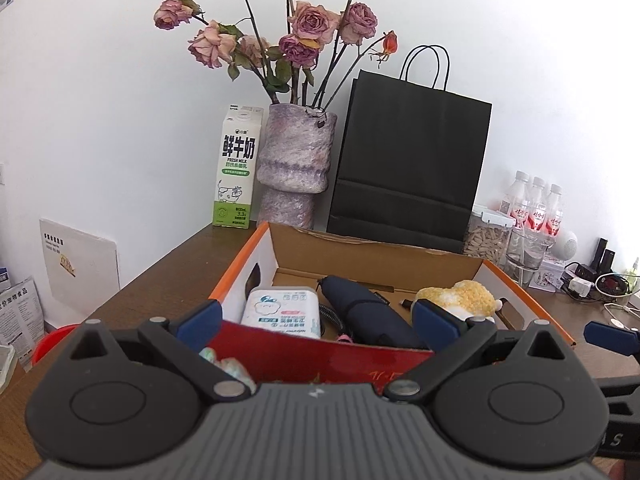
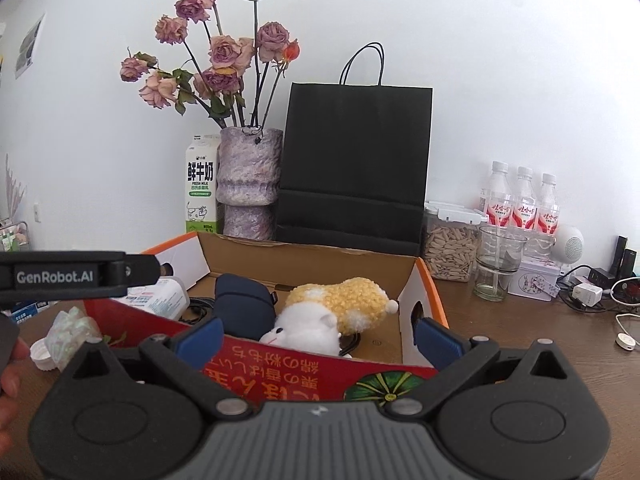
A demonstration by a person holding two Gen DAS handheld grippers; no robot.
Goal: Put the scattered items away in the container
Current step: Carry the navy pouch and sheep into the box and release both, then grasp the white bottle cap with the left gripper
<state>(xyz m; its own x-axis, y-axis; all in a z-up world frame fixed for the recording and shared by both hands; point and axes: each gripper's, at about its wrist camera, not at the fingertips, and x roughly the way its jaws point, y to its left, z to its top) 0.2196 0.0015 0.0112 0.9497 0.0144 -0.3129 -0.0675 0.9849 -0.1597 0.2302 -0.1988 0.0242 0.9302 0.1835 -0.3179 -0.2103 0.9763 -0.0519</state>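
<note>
An open cardboard box with orange edges (image 1: 376, 256) (image 2: 312, 258) stands on the brown table. Inside lie a white wipes pack (image 1: 286, 312) (image 2: 160, 298), a folded dark blue umbrella (image 1: 360, 310) (image 2: 244, 304) and a yellow-and-white plush toy (image 1: 460, 298) (image 2: 340, 308). A red printed carton (image 1: 332, 360) (image 2: 304, 372) lies in front of the box, between the fingers of both grippers. My left gripper (image 1: 316, 322) is open around it. My right gripper (image 2: 318, 338) is open around it too. A crumpled iridescent wrapper (image 2: 72, 334) and a white cap (image 2: 42, 354) lie left of the carton.
Behind the box stand a milk carton (image 1: 236, 168) (image 2: 202, 184), a purple vase of dried roses (image 1: 294, 164) (image 2: 248, 180) and a black paper bag (image 1: 408, 160) (image 2: 352, 160). At right are a seed jar (image 2: 450, 240), a glass (image 2: 498, 262), three bottles (image 2: 520, 200) and cables (image 2: 600, 292).
</note>
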